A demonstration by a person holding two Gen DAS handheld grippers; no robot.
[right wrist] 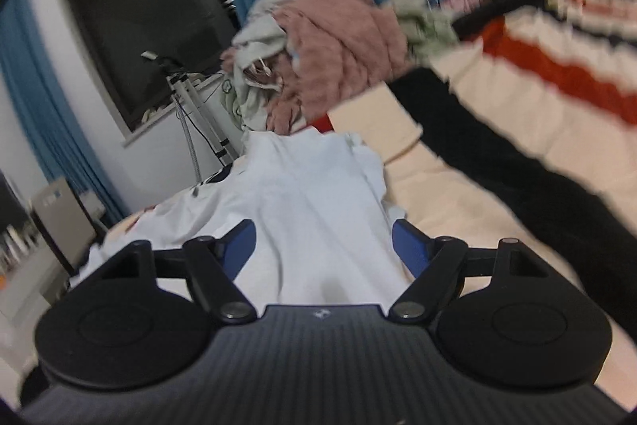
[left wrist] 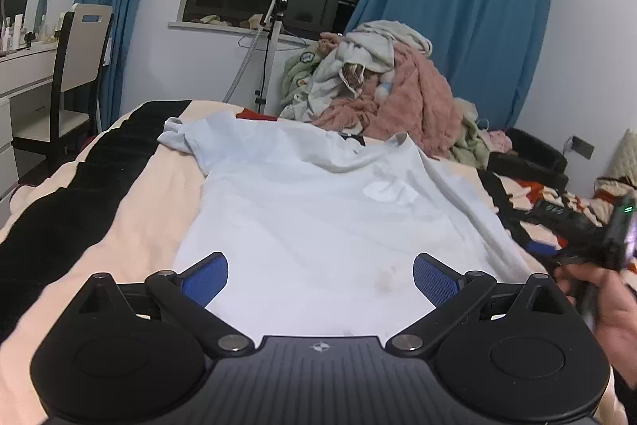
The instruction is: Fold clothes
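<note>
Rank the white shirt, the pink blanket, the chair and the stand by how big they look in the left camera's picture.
1. white shirt, though nearness inflates it
2. pink blanket
3. chair
4. stand, thinnest

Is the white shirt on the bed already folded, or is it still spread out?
Spread out. The shirt lies flat on the bed, its left sleeve and collar showing, no part folded over. Both grippers are open above it.

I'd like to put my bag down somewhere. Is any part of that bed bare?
Yes: the cream blanket between the black stripe and the white T-shirt, and another cream strip on the shirt's other side. The far end is crowded by the clothes pile.
</note>
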